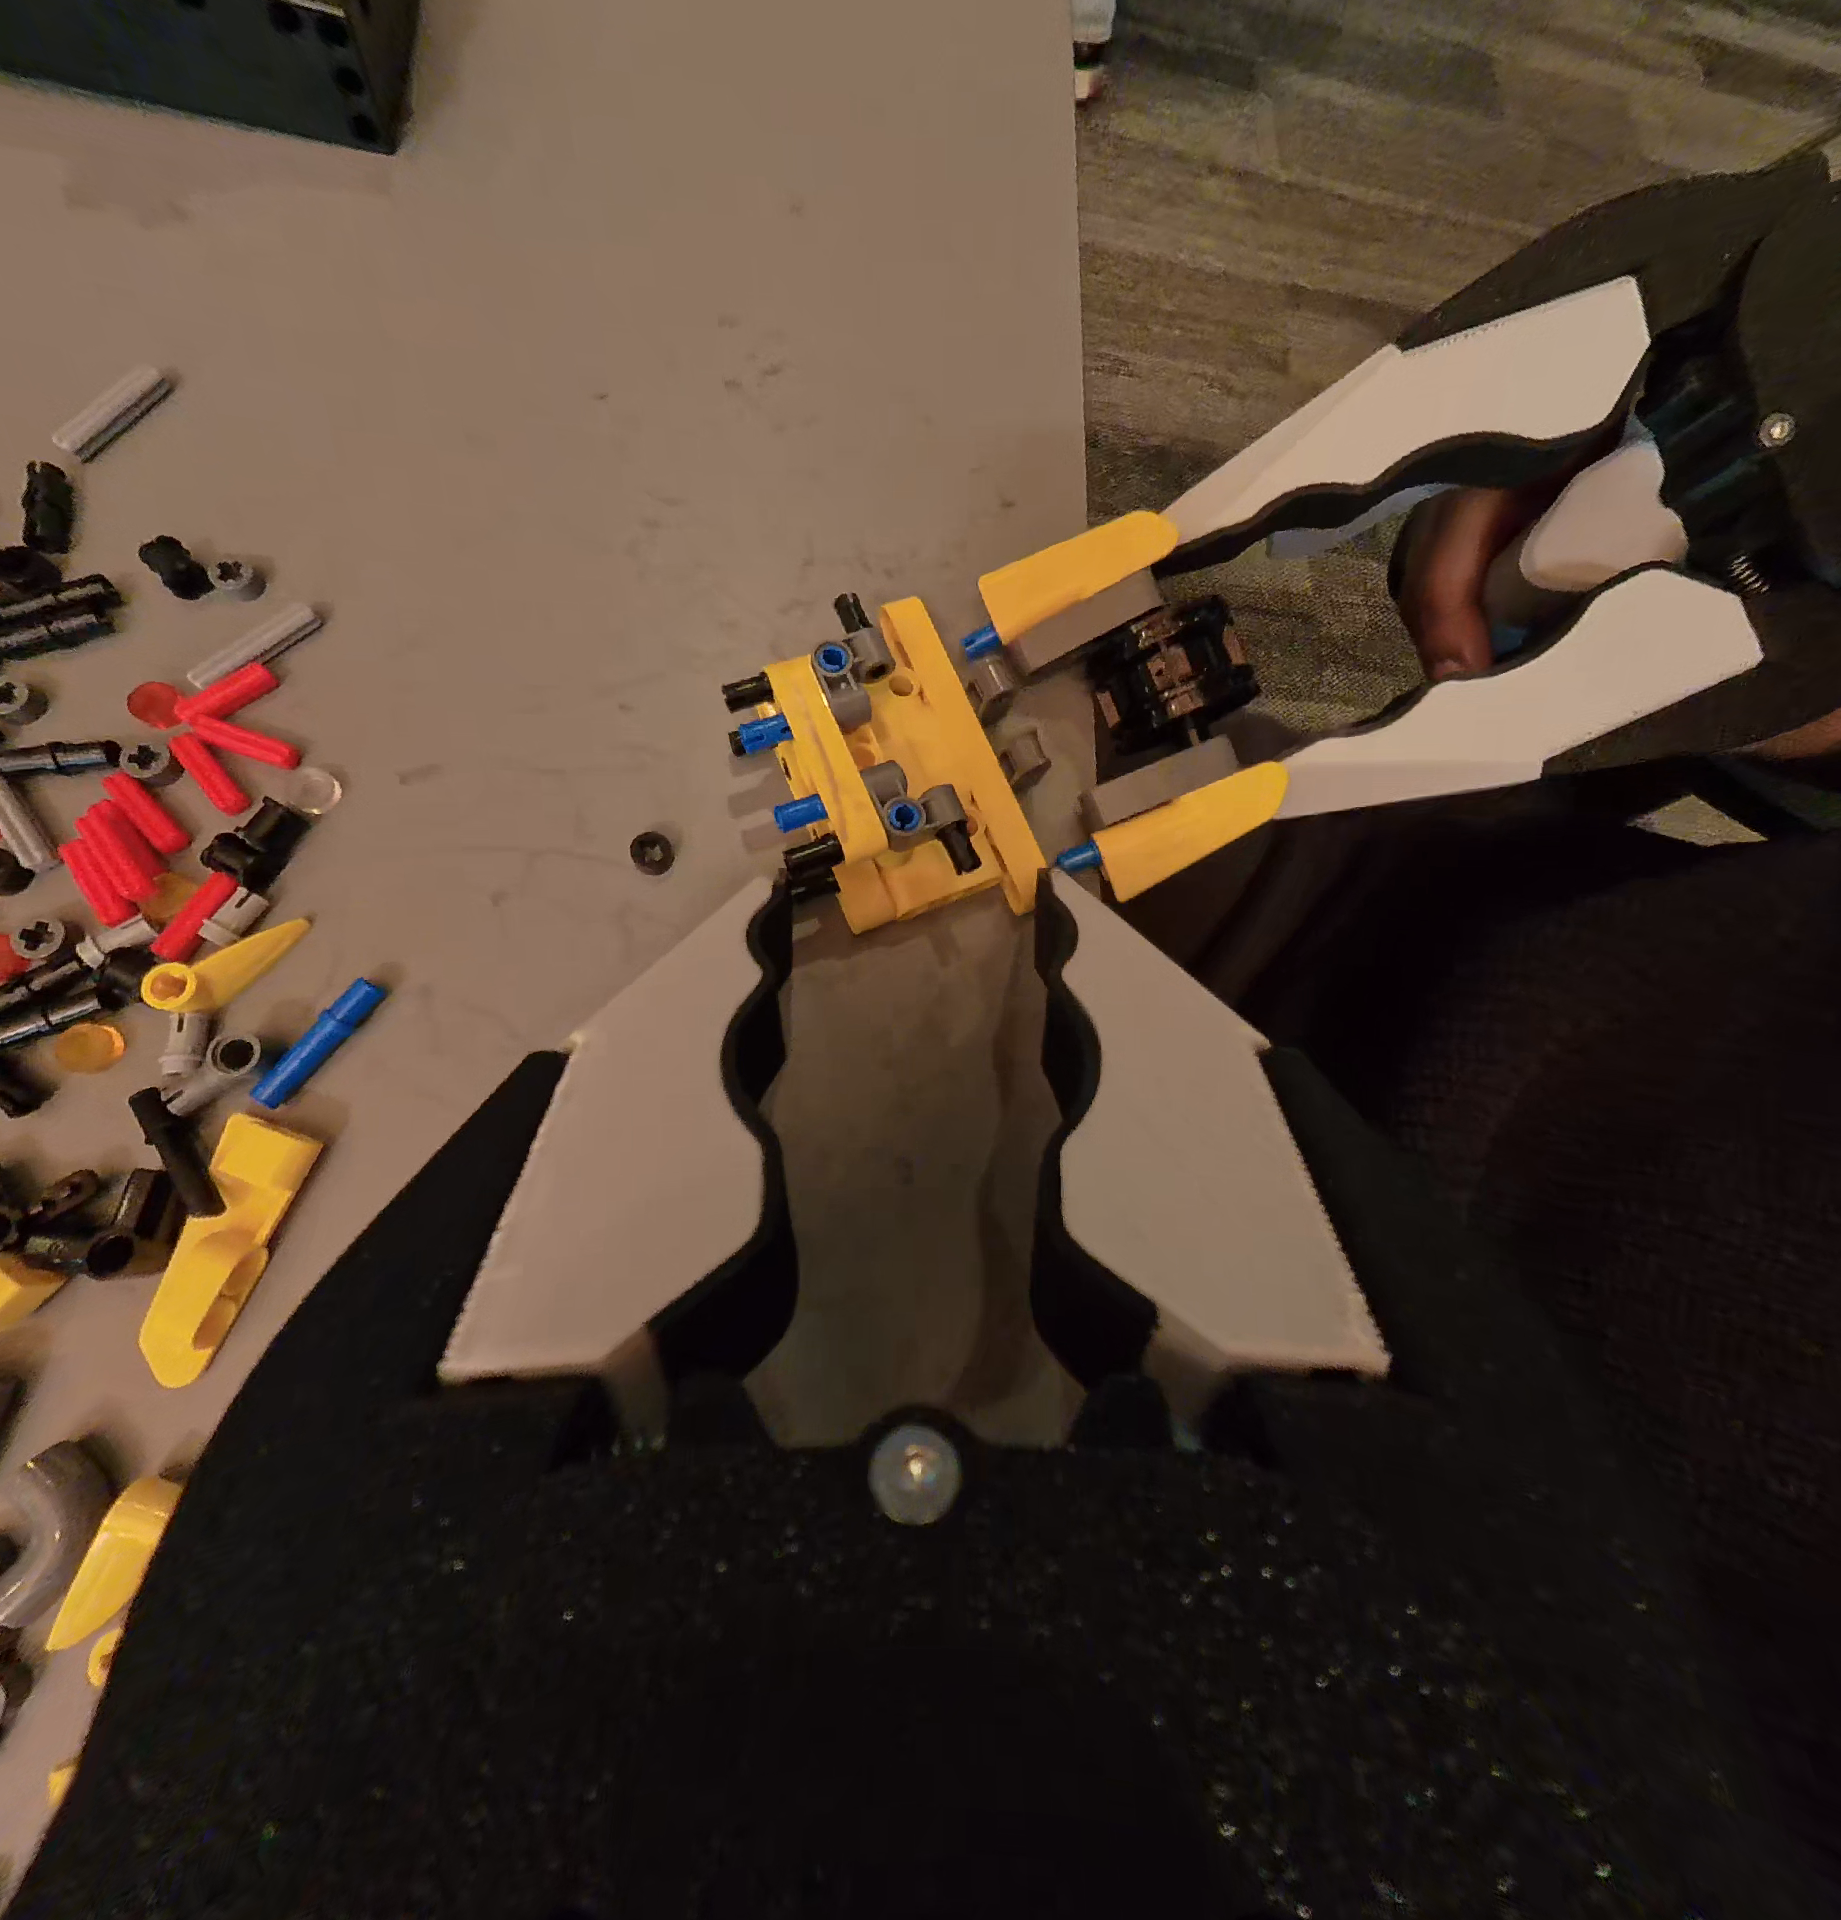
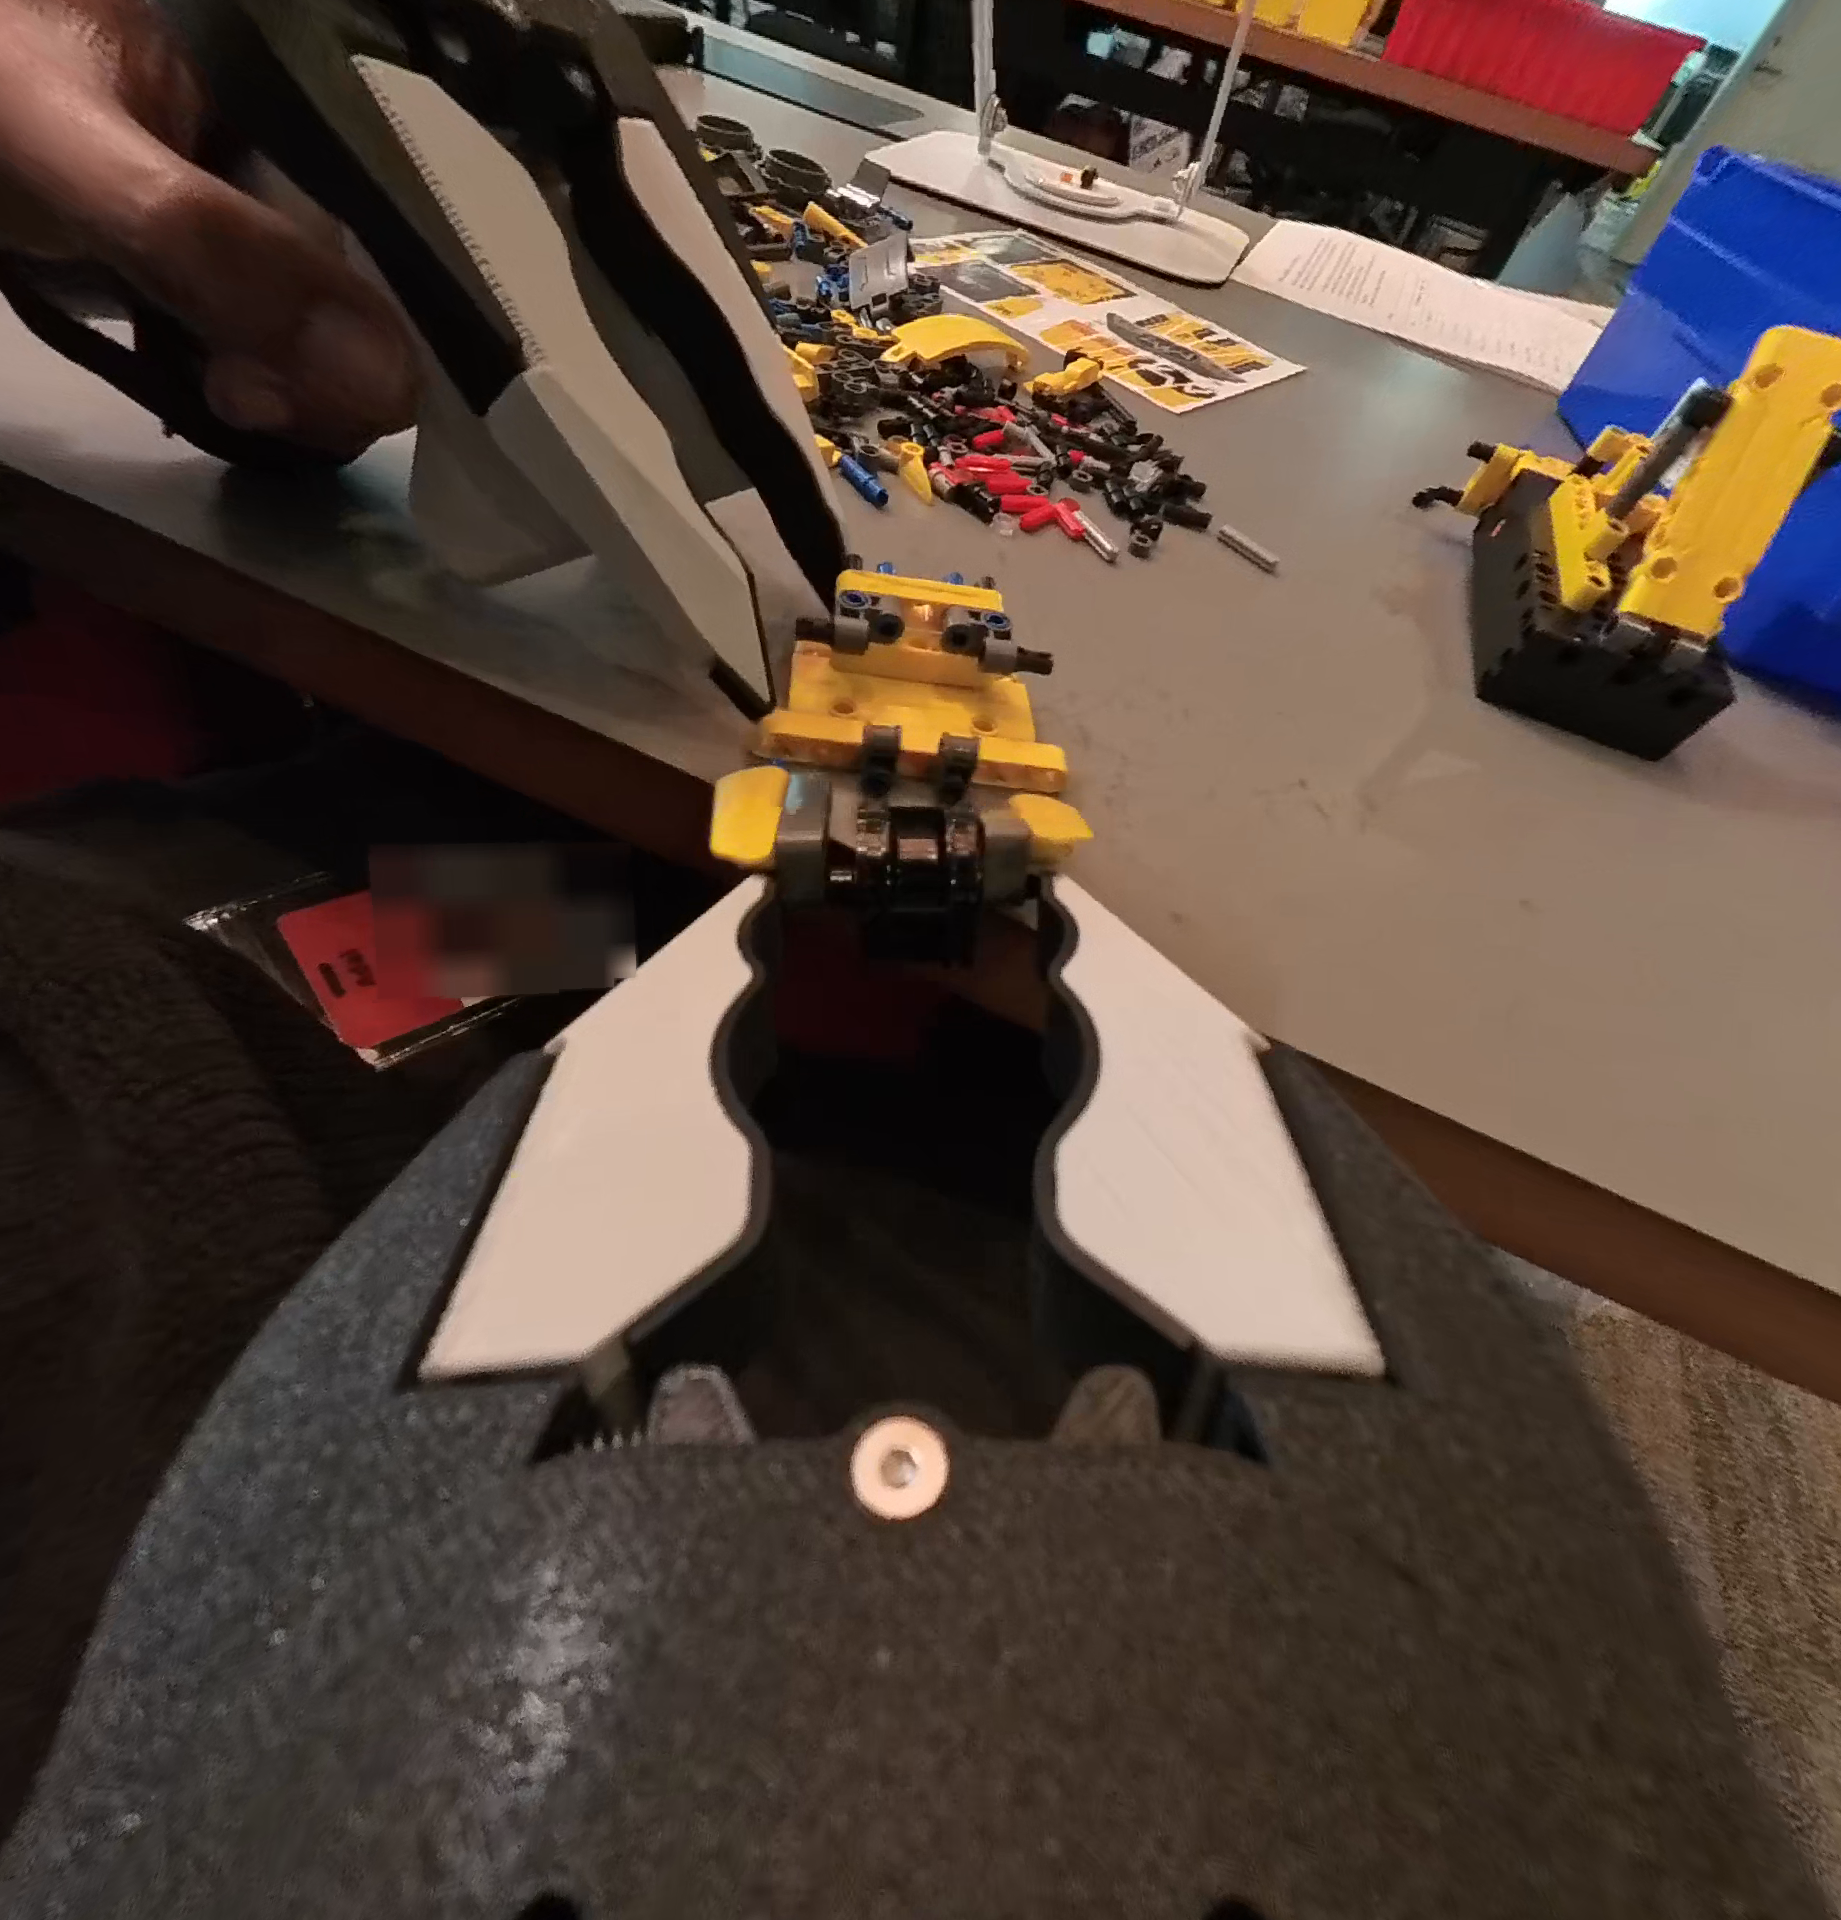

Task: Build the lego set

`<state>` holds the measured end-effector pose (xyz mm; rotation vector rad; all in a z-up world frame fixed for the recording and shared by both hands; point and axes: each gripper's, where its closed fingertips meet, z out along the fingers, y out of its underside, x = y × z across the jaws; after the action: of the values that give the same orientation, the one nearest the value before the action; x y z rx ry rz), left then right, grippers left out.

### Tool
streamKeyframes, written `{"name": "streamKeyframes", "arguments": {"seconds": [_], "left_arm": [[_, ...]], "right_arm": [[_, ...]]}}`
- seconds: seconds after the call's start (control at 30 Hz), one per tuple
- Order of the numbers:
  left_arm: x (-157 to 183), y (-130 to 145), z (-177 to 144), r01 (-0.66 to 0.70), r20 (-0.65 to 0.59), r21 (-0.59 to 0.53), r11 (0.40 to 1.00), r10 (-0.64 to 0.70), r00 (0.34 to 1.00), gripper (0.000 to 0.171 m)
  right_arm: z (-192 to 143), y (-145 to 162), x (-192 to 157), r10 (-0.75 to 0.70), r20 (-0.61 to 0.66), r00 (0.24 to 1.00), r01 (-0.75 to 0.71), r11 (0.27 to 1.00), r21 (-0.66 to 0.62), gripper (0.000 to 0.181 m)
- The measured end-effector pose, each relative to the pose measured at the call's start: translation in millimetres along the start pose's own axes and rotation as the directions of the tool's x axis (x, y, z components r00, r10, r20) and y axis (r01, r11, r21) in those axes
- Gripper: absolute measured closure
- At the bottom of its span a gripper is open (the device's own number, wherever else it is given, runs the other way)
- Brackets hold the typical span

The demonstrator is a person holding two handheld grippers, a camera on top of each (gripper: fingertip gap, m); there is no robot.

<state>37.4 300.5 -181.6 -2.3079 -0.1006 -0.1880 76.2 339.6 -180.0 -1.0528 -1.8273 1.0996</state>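
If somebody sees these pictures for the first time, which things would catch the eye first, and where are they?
First, the yellow brick assembly at the table edge, gripped from two sides: the left gripper holds its yellow frame, the right gripper its black and grey end. Next, the pile of loose parts, red, black and yellow, farther along the table. Last, a bigger yellow and black model before a blue bin.

Glossy plastic brick assembly (image 1: 900,769) (yellow, black); matt grey table (image 1: 583,364); rough carpet (image 1: 1415,156).
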Motion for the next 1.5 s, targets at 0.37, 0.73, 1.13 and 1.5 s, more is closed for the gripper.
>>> {"name": "streamKeyframes", "arguments": {"seconds": [0.37, 0.73, 1.13, 1.5], "left_arm": [[5, -7, 10, -0.02, 0.024, -0.006, 1.0, 0.02, 1.0, 0.123], [10, -6, 9, -0.029, 0.003, -0.01, 1.0, 0.029, 1.0, 0.126], [11, -6, 9, -0.035, -0.004, -0.011, 0.999, 0.035, 0.999, 0.125], [16, -6, 11, -0.045, -0.009, -0.008, 0.999, 0.045, 0.999, 0.126]], "right_arm": [[-3, 3, 4, 0.068, 0.033, 0.997, -0.069, 0.997, 0.028, 0.133], [-6, 12, 5, 0.137, 0.075, 0.988, -0.14, 0.99, 0.027, 0.133], [-6, 13, 4, 0.154, 0.086, 0.984, -0.157, 0.987, 0.027, 0.133], [-9, 14, 0, 0.125, 0.041, 0.991, -0.125, 0.992, 0.003, 0.132]]}}
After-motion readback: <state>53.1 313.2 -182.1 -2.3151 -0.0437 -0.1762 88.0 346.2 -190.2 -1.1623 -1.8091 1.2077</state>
